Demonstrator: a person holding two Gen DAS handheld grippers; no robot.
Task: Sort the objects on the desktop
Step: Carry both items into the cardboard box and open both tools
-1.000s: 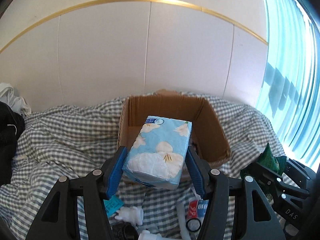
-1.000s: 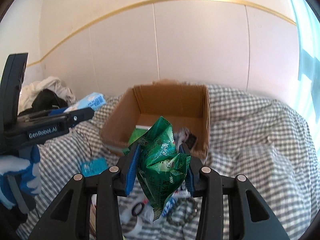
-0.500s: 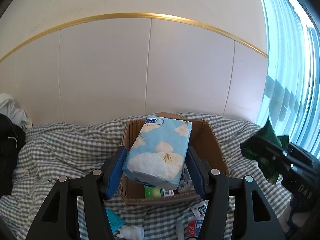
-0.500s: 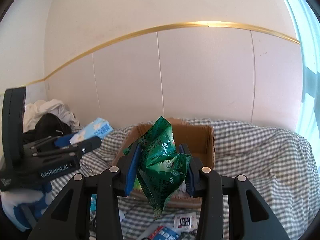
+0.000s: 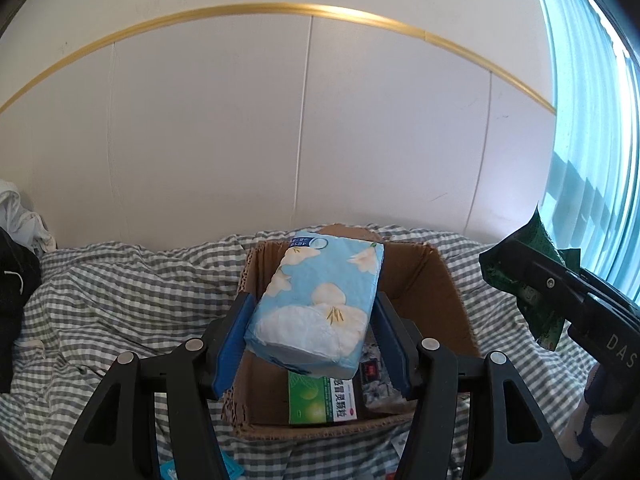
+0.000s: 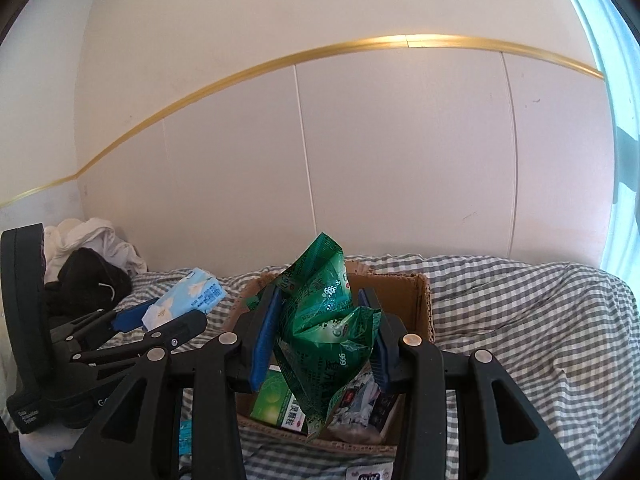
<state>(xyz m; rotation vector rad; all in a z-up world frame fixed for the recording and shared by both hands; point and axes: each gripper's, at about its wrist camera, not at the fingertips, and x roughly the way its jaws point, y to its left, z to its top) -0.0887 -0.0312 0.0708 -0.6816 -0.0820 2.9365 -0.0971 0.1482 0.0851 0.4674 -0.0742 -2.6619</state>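
My left gripper (image 5: pixel 312 312) is shut on a light-blue tissue pack with white flowers (image 5: pixel 320 304), held above the near part of an open cardboard box (image 5: pixel 444 280). Seen from the right wrist, that same pack (image 6: pixel 188 296) hangs left of the box (image 6: pixel 420 304). My right gripper (image 6: pixel 324 320) is shut on a crumpled green foil bag (image 6: pixel 324 328) over the box's near side; in the left wrist view the bag (image 5: pixel 532 276) shows at the right edge. Inside the box lie a green medicine carton (image 5: pixel 320 400) and small packets (image 6: pixel 368 400).
The box rests on a grey-and-white checked cloth (image 5: pixel 120 304) that runs to a white panelled wall. Black and white clothing (image 6: pixel 88 264) is piled at the far left. Small items, a blue packet (image 6: pixel 186 436) among them, lie on the cloth before the box. A bright window fills the right.
Both grippers have risen and moved toward the box with their loads. The box now sits lower in both views, its contents show, and the loose items in front have mostly dropped out of view.
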